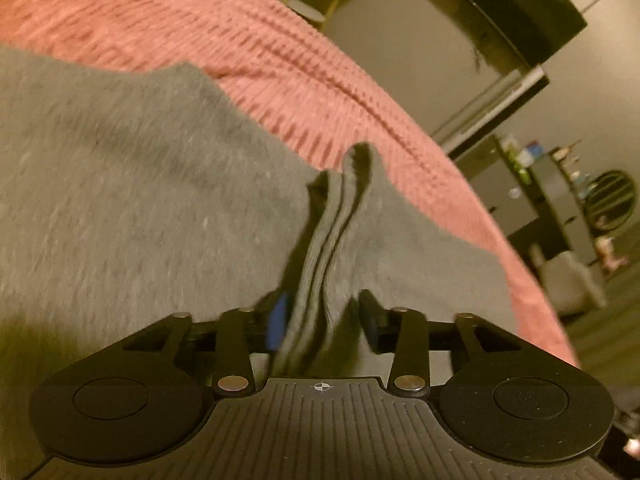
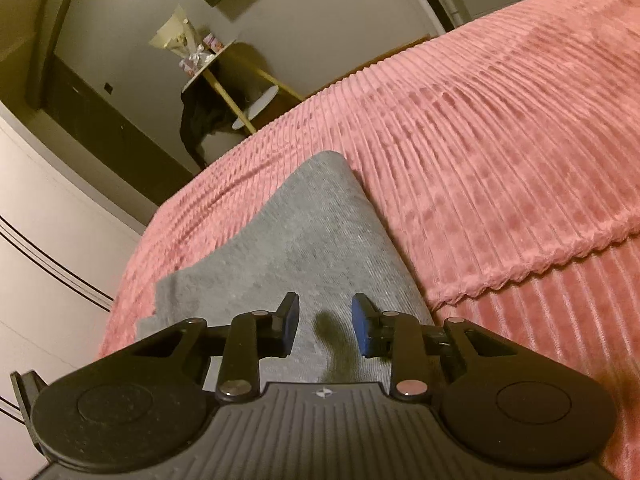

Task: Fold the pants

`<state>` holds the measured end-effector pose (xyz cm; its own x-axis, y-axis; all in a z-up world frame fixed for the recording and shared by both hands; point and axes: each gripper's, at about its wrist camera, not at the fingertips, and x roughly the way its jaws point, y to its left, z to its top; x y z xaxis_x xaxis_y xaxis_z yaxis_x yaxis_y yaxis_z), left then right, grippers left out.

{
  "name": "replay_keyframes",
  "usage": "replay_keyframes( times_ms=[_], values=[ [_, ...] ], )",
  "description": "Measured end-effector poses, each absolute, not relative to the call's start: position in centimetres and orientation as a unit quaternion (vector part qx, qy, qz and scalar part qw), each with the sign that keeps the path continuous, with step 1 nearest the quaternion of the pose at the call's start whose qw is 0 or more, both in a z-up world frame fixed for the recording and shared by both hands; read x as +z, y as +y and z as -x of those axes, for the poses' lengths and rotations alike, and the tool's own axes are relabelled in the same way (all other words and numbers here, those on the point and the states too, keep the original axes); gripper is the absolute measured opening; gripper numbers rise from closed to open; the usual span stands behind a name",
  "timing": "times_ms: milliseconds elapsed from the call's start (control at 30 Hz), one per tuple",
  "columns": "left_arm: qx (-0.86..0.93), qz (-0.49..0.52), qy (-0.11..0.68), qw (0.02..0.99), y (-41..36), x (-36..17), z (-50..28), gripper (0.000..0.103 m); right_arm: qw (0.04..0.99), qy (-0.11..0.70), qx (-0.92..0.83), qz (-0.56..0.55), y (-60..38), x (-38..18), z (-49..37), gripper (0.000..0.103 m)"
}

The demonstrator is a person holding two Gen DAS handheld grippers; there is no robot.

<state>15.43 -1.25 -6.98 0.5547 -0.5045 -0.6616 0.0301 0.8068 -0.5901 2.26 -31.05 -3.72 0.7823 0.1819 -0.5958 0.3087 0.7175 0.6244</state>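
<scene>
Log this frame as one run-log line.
task: fold pants | left gripper: pinching bunched pants edge | right gripper: open over pants | surface: pink blanket

1. The left gripper (image 1: pixel 326 322) pointed forward and downward, its black linkage arms spread to either side of the ribbed body.
2. Its jaws stood apart with a gap between them; a bunched ridge of fabric ran up through that gap, and whether the pads pressed it could not be told.
3. One blue-padded finger (image 1: pixel 280 322) showed on the left side of the gap; the opposite finger looked dark.
4. The right gripper (image 2: pixel 326 330) was tilted down at a similar angle, jaws parted with a clear gap.
5. Both of its blue pads (image 2: pixel 360 330) faced inward, holding nothing between them.
</scene>
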Motion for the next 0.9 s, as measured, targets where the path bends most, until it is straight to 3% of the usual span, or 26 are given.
replay_keyframes(
  times_ms=[200, 400, 567, 800, 900],
  values=[
    [-0.168, 0.253, 0.466, 0.831, -1.4, -7.5, -13.9, 0.050, 0.864, 0.322, -0.035, -0.385, -31.2, -3.7, -2.0, 0.030],
    [-0.163, 0.254, 0.468, 0.831, -1.8, -8.0, -14.1, 0.045, 0.863, 0.332, -0.039, -0.379, -31.1, -3.4, -1.8, 0.031],
    [-0.157, 0.243, 0.464, 0.837, -1.8, -8.0, -13.7, 0.038, 0.859, 0.353, -0.025, -0.371, -30.6, -3.1, -1.8, 0.040],
    [-0.161, 0.243, 0.466, 0.836, -1.5, -8.1, -13.3, 0.038, 0.871, 0.403, -0.059, -0.277, -28.8, -0.7, -0.6, 0.040],
    [-0.170, 0.251, 0.467, 0.831, -1.2, -8.3, -13.4, 0.044, 0.854, 0.460, -0.075, -0.230, -28.0, -1.3, -1.2, 0.037]
  ],
)
